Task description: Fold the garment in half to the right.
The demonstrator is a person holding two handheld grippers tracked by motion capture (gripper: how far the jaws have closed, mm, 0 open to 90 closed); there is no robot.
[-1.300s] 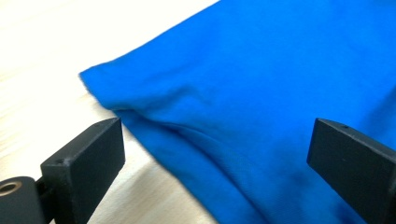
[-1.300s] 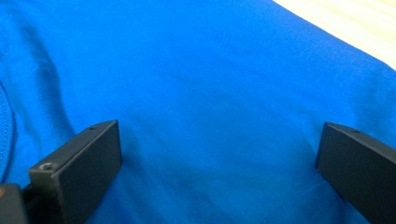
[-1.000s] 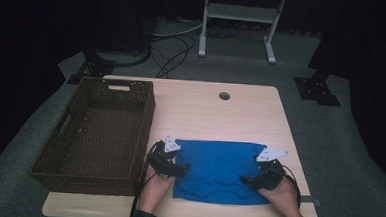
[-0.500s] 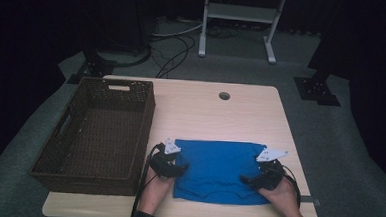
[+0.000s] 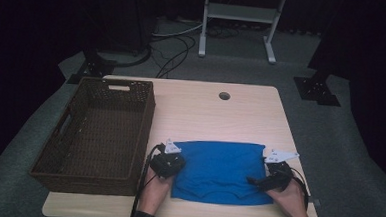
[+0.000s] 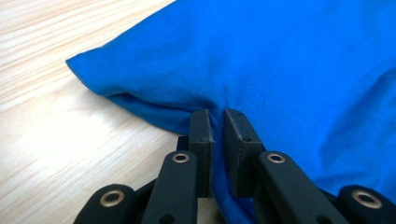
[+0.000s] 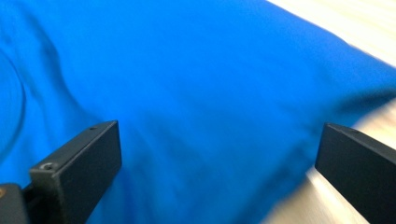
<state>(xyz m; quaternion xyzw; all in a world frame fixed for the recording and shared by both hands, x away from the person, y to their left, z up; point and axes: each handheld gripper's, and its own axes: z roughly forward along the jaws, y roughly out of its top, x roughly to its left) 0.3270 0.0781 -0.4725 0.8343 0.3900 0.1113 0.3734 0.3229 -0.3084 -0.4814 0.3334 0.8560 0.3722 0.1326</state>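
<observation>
Pinching the left edge of the shirt [image 6: 289,70], the left hand-held gripper [image 6: 217,122] has its jaws nearly together with a small pucker of blue cloth drawn between them. The right hand-held gripper [image 7: 219,154] hangs over the shirt's right side with jaws spread wide, nothing between them; that view is slightly blurred.

Location: shirt lies flat on the near half of the surface [image 5: 196,108], folded into a rough rectangle, collar curve toward the person. A basket [image 5: 100,128] sits just beside it on the left, apparently empty.

Materials: shirt is thin knit fabric, matte, with soft creases. Surface is pale wood grain, smooth. Basket is dark brown wicker, rectangular, with cut-out handles.

Handling, as a judgement: cloth is light, limp and not fragile; it will sag and unfold if lifted from one point. Folded edges or corners, taken through all layers on both sides at once, look like the best hold. A shallow pinch may slip off.
</observation>
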